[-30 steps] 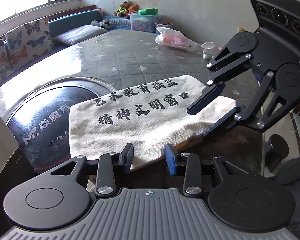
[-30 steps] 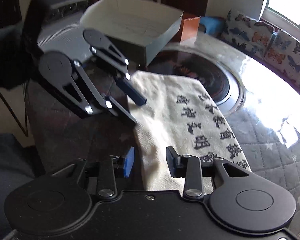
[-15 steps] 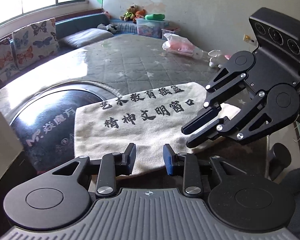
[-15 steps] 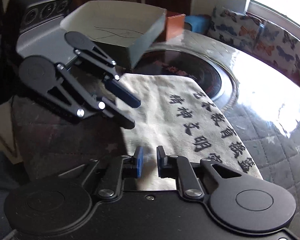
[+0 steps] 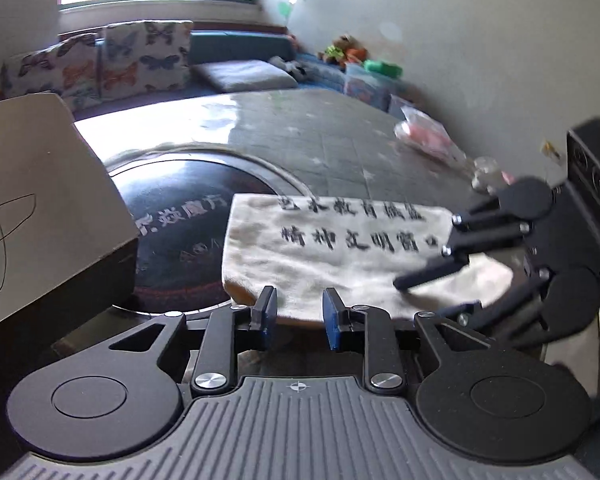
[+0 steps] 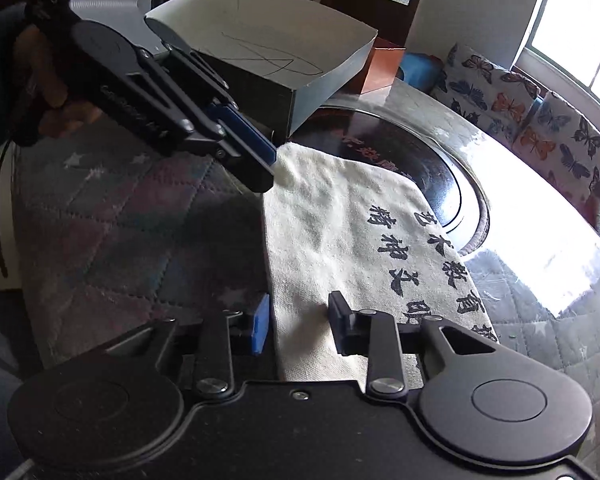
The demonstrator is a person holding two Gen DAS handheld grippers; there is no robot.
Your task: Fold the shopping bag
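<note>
Cream canvas, printed with two rows of black characters, is the shopping bag (image 6: 340, 240), lying flat on the quilted table cover (image 6: 112, 240) with its far part over the dark round inset (image 6: 452, 184). Its long axis runs straight away from the right gripper (image 6: 298, 322) and crosswise in front of the left gripper (image 5: 298, 314). That decides the coming move: each tool sits at one end of the same near long edge, so a fold would, by this reading, lift that edge and carry it over toward the far one. The right gripper's jaws stand at a narrow gap with the edge of the cloth lying between them, the pads not visibly pressing; they have just been opening. The left gripper's jaws have also just been opening and are likewise narrow; in the right wrist view their tips meet the bag's far corner, though whether they pinch it cannot be told. A grey cardboard box (image 6: 268, 44) stands just beyond that corner. Compared with a second ago, the left gripper has shifted along the edge to the corner and rolled, and the right gripper has dropped closer onto the cloth, while the bag lies as it did.
</note>
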